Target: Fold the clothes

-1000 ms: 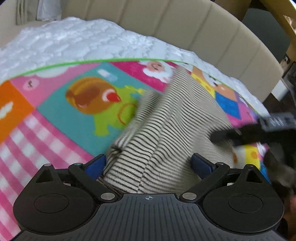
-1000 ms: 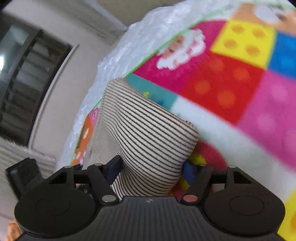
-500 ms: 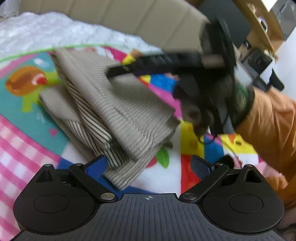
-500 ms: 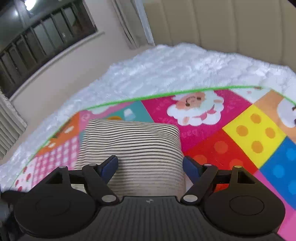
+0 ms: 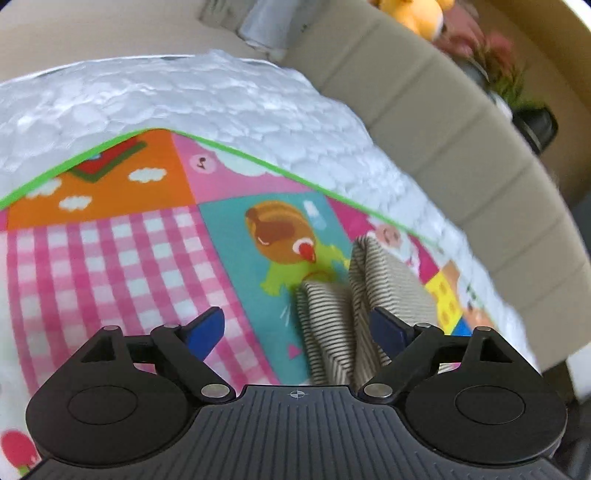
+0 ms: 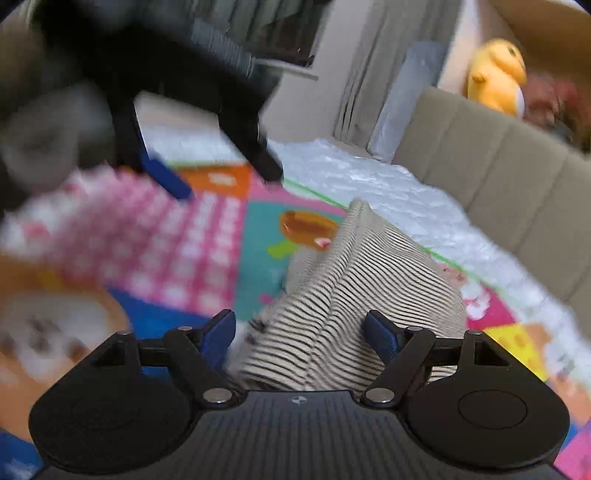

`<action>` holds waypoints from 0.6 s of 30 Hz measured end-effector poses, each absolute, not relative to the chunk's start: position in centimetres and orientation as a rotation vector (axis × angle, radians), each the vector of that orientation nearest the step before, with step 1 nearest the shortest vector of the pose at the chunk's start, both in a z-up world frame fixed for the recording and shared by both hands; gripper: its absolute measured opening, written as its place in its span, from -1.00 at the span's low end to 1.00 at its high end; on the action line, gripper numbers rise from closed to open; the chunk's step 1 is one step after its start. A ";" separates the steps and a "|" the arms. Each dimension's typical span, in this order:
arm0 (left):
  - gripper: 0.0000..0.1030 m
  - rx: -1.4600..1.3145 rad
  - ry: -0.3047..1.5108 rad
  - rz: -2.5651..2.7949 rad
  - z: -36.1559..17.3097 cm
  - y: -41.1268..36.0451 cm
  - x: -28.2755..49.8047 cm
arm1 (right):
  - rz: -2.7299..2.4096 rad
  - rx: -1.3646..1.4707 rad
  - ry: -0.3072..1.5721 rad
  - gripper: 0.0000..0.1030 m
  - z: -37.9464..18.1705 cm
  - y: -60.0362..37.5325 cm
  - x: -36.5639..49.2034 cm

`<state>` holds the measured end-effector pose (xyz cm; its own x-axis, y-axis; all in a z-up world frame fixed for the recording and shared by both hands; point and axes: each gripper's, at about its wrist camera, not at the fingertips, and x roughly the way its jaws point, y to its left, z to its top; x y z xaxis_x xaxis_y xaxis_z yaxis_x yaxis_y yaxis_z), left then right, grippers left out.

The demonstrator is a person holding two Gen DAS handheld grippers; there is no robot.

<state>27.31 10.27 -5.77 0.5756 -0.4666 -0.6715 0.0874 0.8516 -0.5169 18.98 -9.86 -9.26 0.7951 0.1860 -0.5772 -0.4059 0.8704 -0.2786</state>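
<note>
Left wrist view: your left gripper (image 5: 295, 328) hovers over the mat (image 5: 110, 266), jaws wide apart but closing, nothing pressed between the pads. The folded striped garment (image 5: 332, 325) lies on the mat toward the right; its near end shows in the gap between the fingers, beside the right one. Past the mat's green edge you see the white quilt (image 5: 184, 96) and the beige headboard (image 5: 443, 129), with a yellow plush (image 5: 417, 14) above it.

Right wrist view: your right gripper (image 6: 300, 332) has the garment (image 6: 369, 280) bunched between its jaws, which are closing. Blur keeps you from telling whether the pads (image 6: 380, 334) press the cloth yet. Your left gripper (image 6: 218, 173) appears blurred at upper left, above the mat (image 6: 207, 236), jaws apart and empty. The plush (image 6: 495, 77) sits behind the headboard (image 6: 517, 177).
</note>
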 end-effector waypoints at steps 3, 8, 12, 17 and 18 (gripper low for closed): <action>0.81 -0.484 0.905 -0.320 -6.6 11.7 27.3 | 0.352 -0.252 0.593 -0.32 -7.1 -12.5 19.1; 0.80 -0.558 0.954 -0.282 -8.6 13.4 28.6 | 0.429 -0.283 0.582 -0.66 -4.3 -12.7 17.1; 0.81 -0.519 0.921 -0.320 -7.9 12.7 28.5 | 0.509 -0.349 0.610 -0.66 -5.2 -11.0 15.0; 0.80 -0.476 0.889 -0.388 -6.6 11.4 27.9 | 0.518 -0.322 0.673 -0.64 -7.7 -10.8 14.9; 0.80 -0.463 0.882 -0.414 -6.3 10.9 27.7 | 0.517 -0.326 0.671 -0.63 -7.8 -10.6 14.9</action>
<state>27.70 10.89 -6.26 0.5695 -0.5236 -0.6336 0.1532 0.8249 -0.5441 14.91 -10.59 -7.81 0.6653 0.3468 -0.6611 -0.5508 0.8258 -0.1211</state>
